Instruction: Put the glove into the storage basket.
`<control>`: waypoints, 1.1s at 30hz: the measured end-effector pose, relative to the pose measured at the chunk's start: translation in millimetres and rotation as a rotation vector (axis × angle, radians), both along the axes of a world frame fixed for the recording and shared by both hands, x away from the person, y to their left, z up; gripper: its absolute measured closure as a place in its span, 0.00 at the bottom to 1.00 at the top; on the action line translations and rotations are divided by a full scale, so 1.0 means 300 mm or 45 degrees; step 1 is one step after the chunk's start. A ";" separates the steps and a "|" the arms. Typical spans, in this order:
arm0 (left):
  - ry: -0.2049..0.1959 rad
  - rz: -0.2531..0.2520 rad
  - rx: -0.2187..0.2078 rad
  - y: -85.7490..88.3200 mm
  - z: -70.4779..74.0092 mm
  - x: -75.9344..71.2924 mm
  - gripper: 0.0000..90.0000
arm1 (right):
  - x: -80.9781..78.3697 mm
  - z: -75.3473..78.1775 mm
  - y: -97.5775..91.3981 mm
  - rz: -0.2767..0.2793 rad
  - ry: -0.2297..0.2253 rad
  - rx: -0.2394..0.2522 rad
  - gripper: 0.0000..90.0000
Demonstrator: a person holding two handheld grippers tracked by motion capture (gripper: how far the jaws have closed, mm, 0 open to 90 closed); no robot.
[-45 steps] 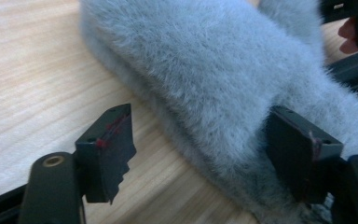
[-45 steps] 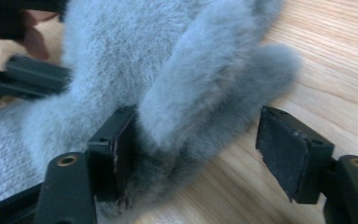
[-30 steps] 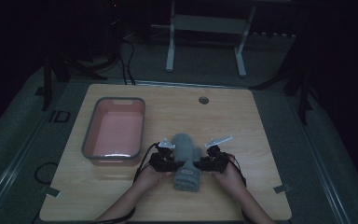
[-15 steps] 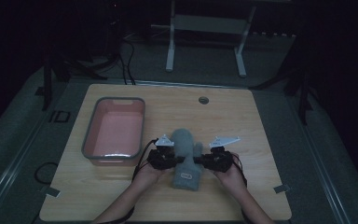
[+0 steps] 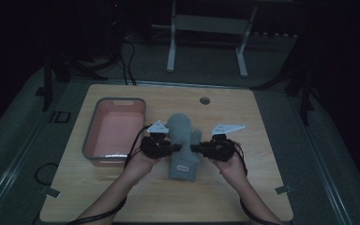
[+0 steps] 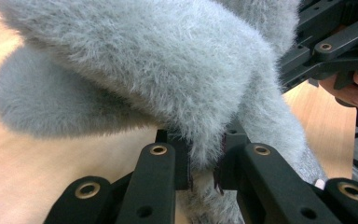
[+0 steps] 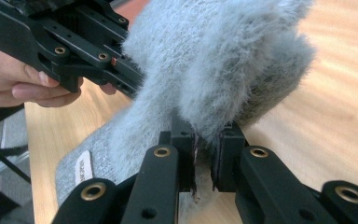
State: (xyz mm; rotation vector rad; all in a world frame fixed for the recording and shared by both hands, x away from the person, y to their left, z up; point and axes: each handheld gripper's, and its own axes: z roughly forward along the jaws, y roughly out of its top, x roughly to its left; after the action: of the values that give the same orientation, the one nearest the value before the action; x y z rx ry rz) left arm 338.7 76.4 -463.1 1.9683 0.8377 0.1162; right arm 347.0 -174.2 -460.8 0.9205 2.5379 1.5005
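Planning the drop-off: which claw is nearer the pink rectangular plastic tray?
Left. The left claw grips the grey fuzzy mitten right beside the pink rectangular plastic tray; the right claw sits beyond the mitten.

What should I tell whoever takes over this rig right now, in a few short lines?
Left gripper: shut on the grey fuzzy mitten, pinching its left edge.
Right gripper: shut on the mitten's right edge, by the thumb.
Mitten: partly lifted, cuff end still on the table, beside the pink bin.
Done: both grips taken.
Left: likely moving it into the bin, which looks empty.
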 end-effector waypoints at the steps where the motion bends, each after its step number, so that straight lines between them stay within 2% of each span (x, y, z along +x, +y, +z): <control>1: -0.008 0.000 0.005 0.006 0.014 0.003 0.90 | 0.004 0.012 0.006 0.002 -0.006 0.001 0.91; 8: -0.037 0.006 0.029 0.065 0.111 0.024 0.90 | 0.033 0.094 0.058 0.019 -0.038 0.041 0.91; 21: -0.110 0.062 0.071 0.225 0.248 0.048 0.90 | 0.082 0.228 0.223 0.065 -0.129 0.040 0.91; 27: -0.123 0.109 0.084 0.322 0.296 0.058 0.90 | 0.116 0.270 0.320 0.098 -0.136 0.074 0.91; 33: -0.106 0.162 0.105 0.420 0.320 0.066 0.90 | 0.146 0.292 0.429 0.120 -0.140 0.077 0.91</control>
State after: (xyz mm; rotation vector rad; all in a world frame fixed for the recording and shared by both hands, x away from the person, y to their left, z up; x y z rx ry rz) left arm 358.5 202.5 -367.2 1.9720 0.9160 0.3099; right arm 390.9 -45.5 -373.3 0.7128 2.5032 1.6134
